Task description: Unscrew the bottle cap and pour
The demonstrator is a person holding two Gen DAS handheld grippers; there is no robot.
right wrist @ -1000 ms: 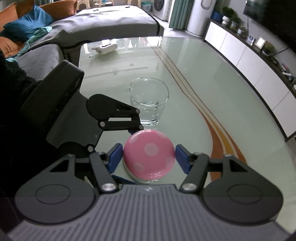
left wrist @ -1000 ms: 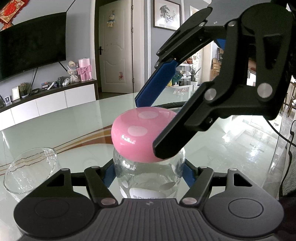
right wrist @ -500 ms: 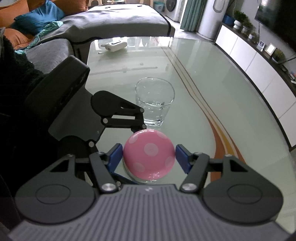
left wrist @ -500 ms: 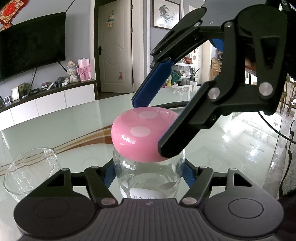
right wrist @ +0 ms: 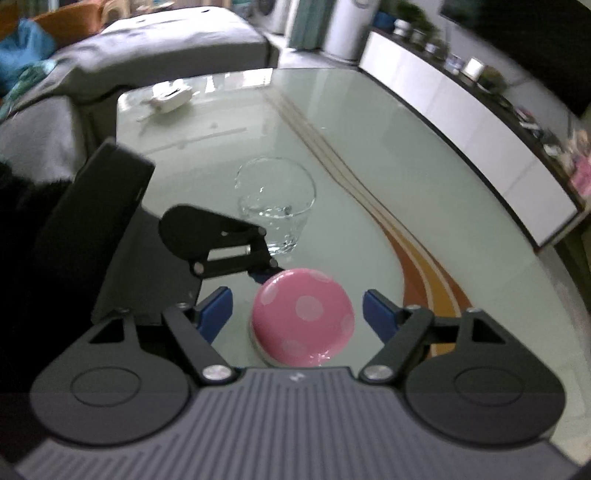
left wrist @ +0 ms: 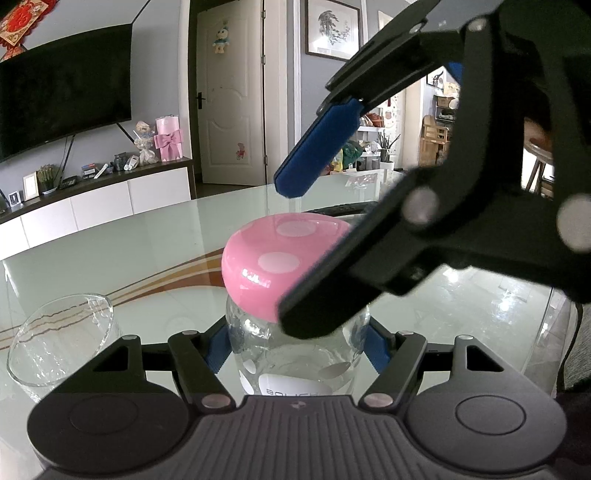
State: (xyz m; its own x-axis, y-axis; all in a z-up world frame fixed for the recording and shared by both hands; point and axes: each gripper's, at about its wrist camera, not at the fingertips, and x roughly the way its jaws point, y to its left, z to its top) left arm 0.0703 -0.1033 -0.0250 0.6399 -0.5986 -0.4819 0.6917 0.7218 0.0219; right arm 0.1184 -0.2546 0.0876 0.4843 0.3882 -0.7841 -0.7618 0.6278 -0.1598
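On the glass table (right wrist: 424, 155) we find the bottle (left wrist: 295, 354) clamped upright by our left gripper (left wrist: 295, 343), steadying it for unscrewing. The glass (right wrist: 275, 206) waits nearby. Our right gripper (right wrist: 297, 314), jaws just opening, straddles the pink cap (right wrist: 303, 317) without contact.

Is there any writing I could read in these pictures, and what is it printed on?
"BOUCH": grey letters, partly cut off, on the white label of the clear spotted glass bottle.
Red wall hanging with gold characters: too blurred to read.
Nothing else legible.
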